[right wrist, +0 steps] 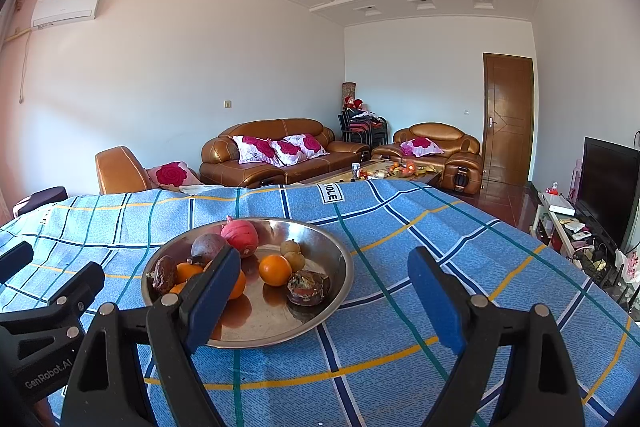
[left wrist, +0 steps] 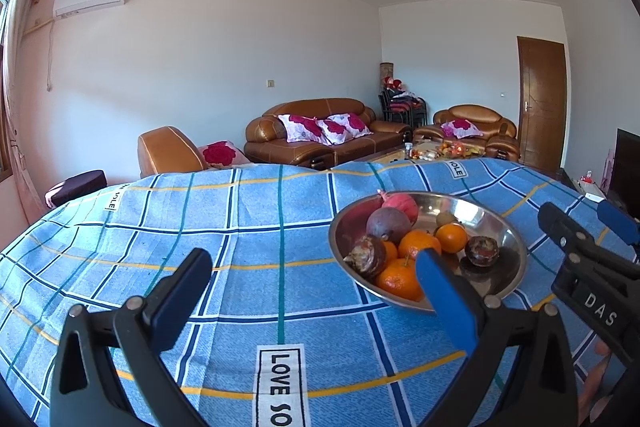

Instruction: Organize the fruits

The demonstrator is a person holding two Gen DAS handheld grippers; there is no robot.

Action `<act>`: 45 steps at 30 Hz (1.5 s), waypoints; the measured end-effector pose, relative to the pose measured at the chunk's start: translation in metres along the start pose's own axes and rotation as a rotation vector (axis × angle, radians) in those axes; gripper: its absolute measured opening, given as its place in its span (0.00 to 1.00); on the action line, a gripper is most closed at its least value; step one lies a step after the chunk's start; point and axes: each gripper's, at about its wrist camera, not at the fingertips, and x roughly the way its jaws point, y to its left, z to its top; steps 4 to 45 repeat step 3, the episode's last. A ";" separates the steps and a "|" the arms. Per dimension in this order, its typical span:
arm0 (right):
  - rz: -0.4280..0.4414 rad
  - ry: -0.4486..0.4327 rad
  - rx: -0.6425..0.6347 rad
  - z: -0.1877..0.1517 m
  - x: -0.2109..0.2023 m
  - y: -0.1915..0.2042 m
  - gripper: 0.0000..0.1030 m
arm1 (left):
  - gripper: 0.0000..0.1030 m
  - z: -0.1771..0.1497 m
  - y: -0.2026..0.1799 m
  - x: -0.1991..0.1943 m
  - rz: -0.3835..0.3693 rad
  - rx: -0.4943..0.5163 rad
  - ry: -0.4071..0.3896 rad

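I hold my left gripper (left wrist: 316, 291) low over the table (left wrist: 240, 227), its jaws spread wide with nothing between them but the blue checked cloth (left wrist: 160, 219). My right gripper (right wrist: 326, 293) stands the same way, jaws far apart and empty, hovering over the near edge of the table. Neither one touches any fruit.

The steel bowl (right wrist: 320, 239) sits on the cloth toward the near edge, between my two tools; my left gripper's right finger and my right gripper's left finger each stand in front of its near rim. In the bowl lie several oranges (right wrist: 275, 269), one alone near the middle and the others bunched at the left side, partly hidden behind my finger. A pink-red fruit (right wrist: 240, 233) sits at the far rim, with a dark purple fruit (right wrist: 208, 245) just beside it on the left. A brown, shrivelled fruit (right wrist: 164, 273) lies at the left rim, and another dark, wrinkled one (right wrist: 308, 287) at the right side near the front. Two small brownish fruits (right wrist: 292, 253) sit touching each other just right of the lone orange.

Beyond the far edge of the table stand a sofa (right wrist: 276, 155) with flowered cushions and a door (right wrist: 507, 119).
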 end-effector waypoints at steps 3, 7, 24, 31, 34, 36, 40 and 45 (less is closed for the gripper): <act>0.000 -0.001 0.001 0.000 0.000 0.000 0.84 | 1.00 0.000 0.000 0.000 0.004 0.003 -0.003; 0.000 -0.001 0.001 0.000 0.000 0.000 0.84 | 1.00 0.000 0.000 0.000 0.004 0.003 -0.003; 0.000 -0.001 0.001 0.000 0.000 0.000 0.84 | 1.00 0.000 0.000 0.000 0.004 0.003 -0.003; 0.000 -0.001 0.001 0.000 0.000 0.000 0.84 | 1.00 0.000 0.000 0.000 0.004 0.003 -0.003; 0.000 -0.001 0.001 0.000 0.000 0.000 0.84 | 1.00 0.000 0.000 0.000 0.004 0.003 -0.003; 0.000 -0.001 0.001 0.000 0.000 0.000 0.84 | 1.00 0.000 0.000 0.000 0.004 0.003 -0.003; 0.000 -0.001 0.001 0.000 0.000 0.000 0.84 | 1.00 0.000 0.000 0.000 0.004 0.003 -0.003; 0.000 -0.001 0.001 0.000 0.000 0.000 0.84 | 1.00 0.000 0.000 0.000 0.004 0.003 -0.003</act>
